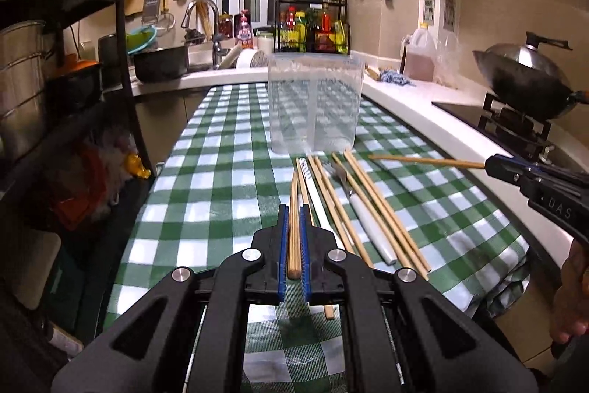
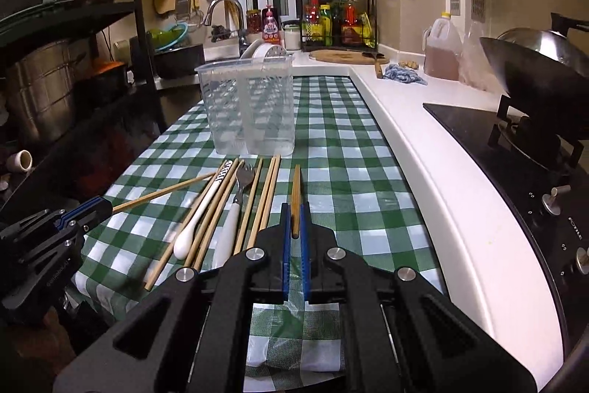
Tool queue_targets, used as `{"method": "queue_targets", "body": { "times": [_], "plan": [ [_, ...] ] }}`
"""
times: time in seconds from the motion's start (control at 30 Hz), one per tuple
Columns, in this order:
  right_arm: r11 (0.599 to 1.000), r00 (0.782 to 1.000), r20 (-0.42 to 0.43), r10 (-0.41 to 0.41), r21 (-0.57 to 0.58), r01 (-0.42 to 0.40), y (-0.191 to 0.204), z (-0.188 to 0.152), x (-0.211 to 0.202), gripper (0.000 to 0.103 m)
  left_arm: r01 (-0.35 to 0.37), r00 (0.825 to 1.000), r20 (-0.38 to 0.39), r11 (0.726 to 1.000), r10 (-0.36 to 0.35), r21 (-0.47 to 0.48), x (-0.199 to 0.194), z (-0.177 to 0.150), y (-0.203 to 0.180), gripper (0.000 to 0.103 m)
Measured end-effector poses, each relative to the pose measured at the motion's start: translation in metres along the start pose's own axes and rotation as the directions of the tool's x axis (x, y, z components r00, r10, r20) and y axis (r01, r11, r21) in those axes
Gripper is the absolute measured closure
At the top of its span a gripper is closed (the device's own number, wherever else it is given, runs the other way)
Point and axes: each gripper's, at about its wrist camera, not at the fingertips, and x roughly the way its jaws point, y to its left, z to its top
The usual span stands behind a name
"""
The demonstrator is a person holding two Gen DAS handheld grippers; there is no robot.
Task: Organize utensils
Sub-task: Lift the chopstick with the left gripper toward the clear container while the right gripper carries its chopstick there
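Observation:
A clear plastic two-compartment holder point(image 1: 315, 104) point(image 2: 250, 105) stands upright on the green checked cloth. In front of it lie several wooden chopsticks point(image 1: 371, 205) point(image 2: 257, 205), a white-handled fork point(image 1: 368, 220) point(image 2: 233, 220) and a white spoon point(image 2: 200, 212). My left gripper point(image 1: 293, 209) is shut on a chopstick point(image 1: 293, 220) pointing forward; it also shows in the right wrist view point(image 2: 105, 207). My right gripper point(image 2: 294, 209) is shut on another chopstick point(image 2: 296, 197), held above the cloth; it also shows in the left wrist view point(image 1: 491, 164).
A white counter point(image 2: 405, 120) runs along the right, with a stove and wok point(image 1: 526, 80), an oil jug point(image 2: 443, 48) and a blue rag point(image 2: 403, 74). A sink with dishes point(image 1: 206, 54) and a bottle rack point(image 1: 313, 24) stand behind. Dark shelves with pots point(image 1: 29, 80) line the left.

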Motion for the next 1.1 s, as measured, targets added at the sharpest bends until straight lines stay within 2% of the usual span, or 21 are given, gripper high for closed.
{"method": "queue_targets", "body": {
  "times": [0.43, 0.8, 1.1],
  "plan": [
    [1.000, 0.992, 0.124, 0.019, -0.014, -0.018, 0.004, 0.029, -0.040, 0.098, 0.033, 0.996, 0.081, 0.999, -0.030, -0.028, -0.018, 0.024, 0.011, 0.097],
    [0.998, 0.989, 0.138, 0.060, 0.018, -0.063, 0.007, 0.073, -0.036, 0.098, 0.084, 0.988, 0.134, 0.994, -0.073, -0.073, -0.018, 0.083, 0.031, 0.097],
    [0.997, 0.996, 0.068, 0.065, 0.036, -0.067, 0.008, 0.119, -0.007, 0.098, 0.118, 0.992, 0.053, 0.988, -0.113, -0.102, 0.021, 0.141, 0.046, 0.097]
  ]
}}
